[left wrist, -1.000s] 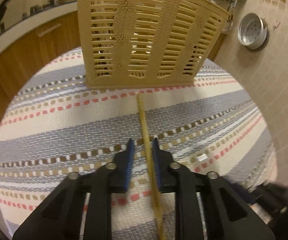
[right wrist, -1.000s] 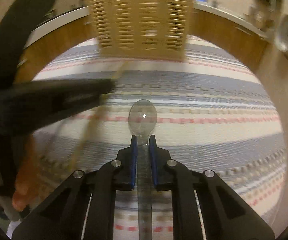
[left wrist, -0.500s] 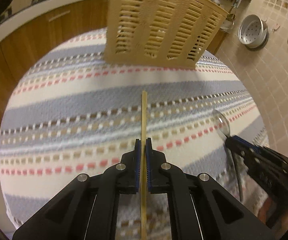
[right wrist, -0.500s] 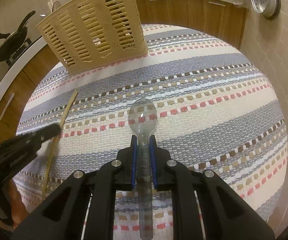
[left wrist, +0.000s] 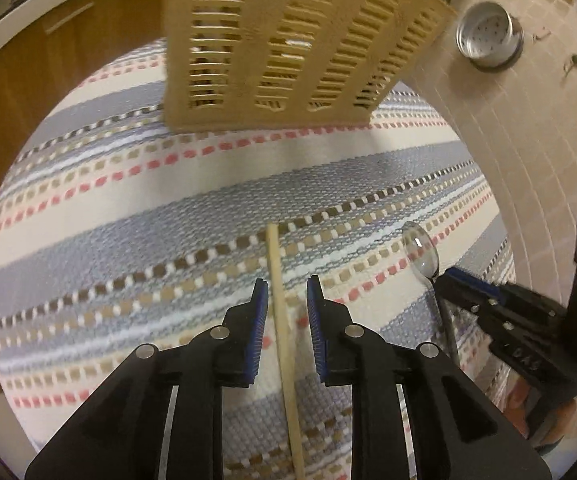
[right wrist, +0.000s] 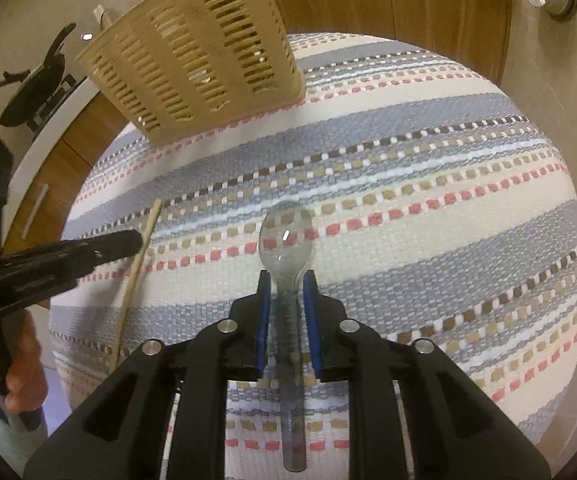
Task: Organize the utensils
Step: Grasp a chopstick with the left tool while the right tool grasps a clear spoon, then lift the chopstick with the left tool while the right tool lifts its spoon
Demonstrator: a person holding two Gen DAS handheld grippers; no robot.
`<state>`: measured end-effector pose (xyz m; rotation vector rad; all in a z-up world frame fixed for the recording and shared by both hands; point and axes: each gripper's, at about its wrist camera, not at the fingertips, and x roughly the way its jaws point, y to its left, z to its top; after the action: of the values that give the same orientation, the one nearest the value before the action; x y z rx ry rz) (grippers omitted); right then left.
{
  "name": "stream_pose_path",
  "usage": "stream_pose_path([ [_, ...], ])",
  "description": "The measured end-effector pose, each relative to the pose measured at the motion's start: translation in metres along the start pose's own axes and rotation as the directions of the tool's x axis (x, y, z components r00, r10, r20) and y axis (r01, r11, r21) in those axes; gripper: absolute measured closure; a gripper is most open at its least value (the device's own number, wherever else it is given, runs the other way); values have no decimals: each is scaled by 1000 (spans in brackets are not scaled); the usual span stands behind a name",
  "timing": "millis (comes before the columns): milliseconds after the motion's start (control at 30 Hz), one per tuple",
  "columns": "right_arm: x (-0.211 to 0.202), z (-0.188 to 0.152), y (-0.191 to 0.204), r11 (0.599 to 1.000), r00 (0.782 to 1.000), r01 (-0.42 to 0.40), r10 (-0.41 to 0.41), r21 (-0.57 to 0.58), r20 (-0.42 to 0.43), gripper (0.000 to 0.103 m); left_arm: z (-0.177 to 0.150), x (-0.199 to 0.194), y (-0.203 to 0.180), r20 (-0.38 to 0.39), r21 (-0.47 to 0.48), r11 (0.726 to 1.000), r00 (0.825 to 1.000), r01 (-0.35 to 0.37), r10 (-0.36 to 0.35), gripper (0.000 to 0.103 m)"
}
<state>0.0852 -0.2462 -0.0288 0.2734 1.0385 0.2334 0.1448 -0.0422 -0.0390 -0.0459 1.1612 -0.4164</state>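
A wooden chopstick (left wrist: 278, 304) lies on the striped woven mat (left wrist: 128, 220), running between the jaws of my left gripper (left wrist: 287, 285). Those jaws are opening, with a gap on each side of the stick. A clear plastic spoon (right wrist: 286, 236) lies bowl-forward on the mat (right wrist: 428, 264), its neck between the jaws of my right gripper (right wrist: 287, 280), which are also opening and stand just off it. The tan slotted basket (left wrist: 288, 40) stands at the mat's far edge. The right wrist view shows the left gripper (right wrist: 132, 240) over the chopstick (right wrist: 144, 248) and the basket (right wrist: 196, 52).
A tiled wall with a hanging metal strainer cup (left wrist: 488, 36) borders the mat on the right. Wooden cabinet fronts (right wrist: 388, 4) run behind the basket, and a black pan (right wrist: 36, 92) sits far left. A person's hand (right wrist: 20, 384) holds the left gripper's grip.
Both grippers were shut, the left on the chopstick and the right on the spoon; now both sets of jaws have parted. The basket looks nearer in both views.
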Motion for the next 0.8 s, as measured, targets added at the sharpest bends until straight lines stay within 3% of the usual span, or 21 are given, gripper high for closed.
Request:
stream_pose_path([
  [100, -3, 8, 1, 1000, 1000, 17, -17, -20, -7, 61, 6, 6, -9, -26, 41, 999, 999, -33, 34, 84],
  [133, -3, 10, 3, 999, 1000, 18, -19, -28, -10, 60, 7, 7, -12, -32, 51, 998, 998, -44, 46, 84],
  [167, -2, 12, 5, 999, 1000, 18, -19, -41, -19, 60, 8, 8, -15, -34, 59, 997, 998, -51, 53, 84],
  [200, 0, 14, 8, 998, 999, 19, -20, -55, -30, 60, 7, 10, -20, -25, 82, 994, 997, -77, 79, 101],
  [333, 11, 17, 15, 995, 993, 56, -64, -82, -97, 60, 3, 13, -26, 21, 85, 991, 995, -103, 102, 100],
  [533, 21, 28, 25, 990, 977, 95, -113, -108, -179, 61, 0, 11, -15, 24, 23, 999, 999, -24, 23, 101],
  [700, 32, 34, 41, 966, 951, 183, -221, -182, -217, 77, 0, 8, -8, 25, 16, 1000, 1000, 1, -1, 101],
  [800, 33, 34, 44, 961, 947, 195, -237, -196, -215, 77, -3, 2, 0, 28, 11, 1000, 1000, 14, -14, 101],
])
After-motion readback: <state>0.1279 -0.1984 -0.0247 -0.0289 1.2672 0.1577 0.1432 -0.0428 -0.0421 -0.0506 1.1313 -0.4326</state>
